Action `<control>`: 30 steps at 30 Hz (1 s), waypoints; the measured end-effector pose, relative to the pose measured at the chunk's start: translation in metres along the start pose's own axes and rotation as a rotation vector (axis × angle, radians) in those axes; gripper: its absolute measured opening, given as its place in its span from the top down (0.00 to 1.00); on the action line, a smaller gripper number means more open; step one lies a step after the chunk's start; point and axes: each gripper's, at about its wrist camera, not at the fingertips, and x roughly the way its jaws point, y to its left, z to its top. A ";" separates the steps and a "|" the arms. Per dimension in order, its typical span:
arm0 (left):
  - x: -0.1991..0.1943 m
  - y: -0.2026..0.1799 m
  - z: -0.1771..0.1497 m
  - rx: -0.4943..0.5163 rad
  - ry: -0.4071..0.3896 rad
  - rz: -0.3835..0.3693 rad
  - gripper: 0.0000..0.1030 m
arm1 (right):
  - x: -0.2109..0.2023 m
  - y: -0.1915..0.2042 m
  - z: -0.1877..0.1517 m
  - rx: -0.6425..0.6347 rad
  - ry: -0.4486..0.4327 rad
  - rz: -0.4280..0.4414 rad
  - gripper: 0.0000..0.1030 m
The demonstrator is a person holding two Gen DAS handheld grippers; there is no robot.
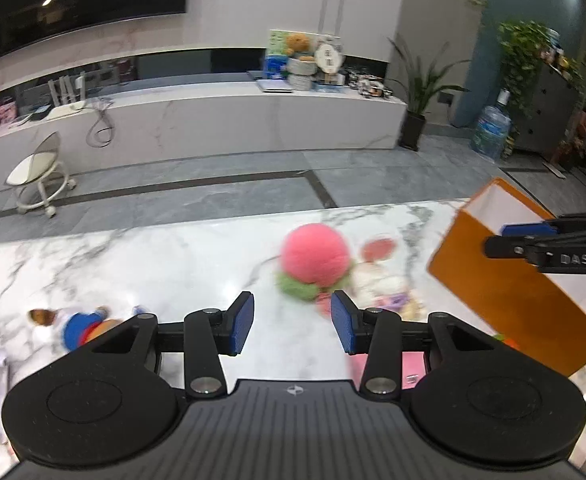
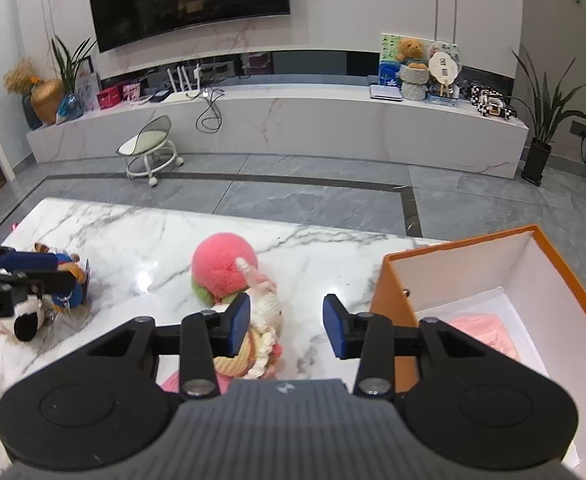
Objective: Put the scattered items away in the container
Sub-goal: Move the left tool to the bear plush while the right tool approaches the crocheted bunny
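Observation:
A pink plush peach (image 1: pixel 316 259) (image 2: pixel 224 268) with green leaves lies on the white marble table (image 1: pixel 153 264) (image 2: pixel 141 240). A white crocheted bunny (image 2: pixel 267 312) (image 1: pixel 377 280) lies against it. A blue-clad plush doll (image 1: pixel 79 326) (image 2: pixel 69 280) and a black-and-white plush (image 2: pixel 27 320) lie at the left. The orange box (image 1: pixel 505 296) (image 2: pixel 393 280) stands at the right with a pink item (image 2: pixel 485 330) inside. My left gripper (image 1: pixel 291 322) is open and empty, just short of the peach. My right gripper (image 2: pixel 286 326) is open and empty, between the bunny and the box.
A flat pink item (image 1: pixel 405 368) (image 2: pixel 173 384) lies on the table under the grippers. Beyond the table's far edge are grey floor tiles, a small wheeled stool (image 2: pixel 151 152), a long TV bench (image 2: pixel 293 120) and a potted plant (image 2: pixel 543 128).

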 end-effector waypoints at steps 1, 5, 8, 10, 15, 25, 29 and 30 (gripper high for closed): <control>-0.001 0.010 -0.002 -0.018 0.000 0.012 0.52 | 0.002 0.002 -0.001 -0.008 0.005 0.000 0.58; -0.008 0.045 -0.006 -0.098 -0.023 0.044 0.52 | 0.008 0.010 -0.002 -0.019 0.009 -0.006 0.57; -0.015 0.069 -0.009 -0.164 -0.042 0.053 0.52 | 0.015 0.016 0.001 -0.019 0.011 -0.003 0.57; -0.018 0.084 -0.013 -0.195 -0.048 0.059 0.51 | 0.021 0.023 0.002 -0.026 0.015 0.002 0.56; -0.020 0.114 -0.027 -0.253 -0.034 0.090 0.48 | 0.036 0.042 0.004 -0.053 0.029 0.018 0.53; -0.001 0.123 -0.045 -0.243 -0.005 0.125 0.36 | 0.051 0.062 0.001 -0.089 0.039 0.026 0.46; 0.009 0.107 -0.047 -0.133 -0.022 0.154 0.32 | 0.057 0.061 0.000 -0.090 0.049 0.020 0.45; 0.013 0.103 -0.049 -0.105 -0.016 0.155 0.32 | 0.059 0.060 0.000 -0.090 0.051 0.019 0.45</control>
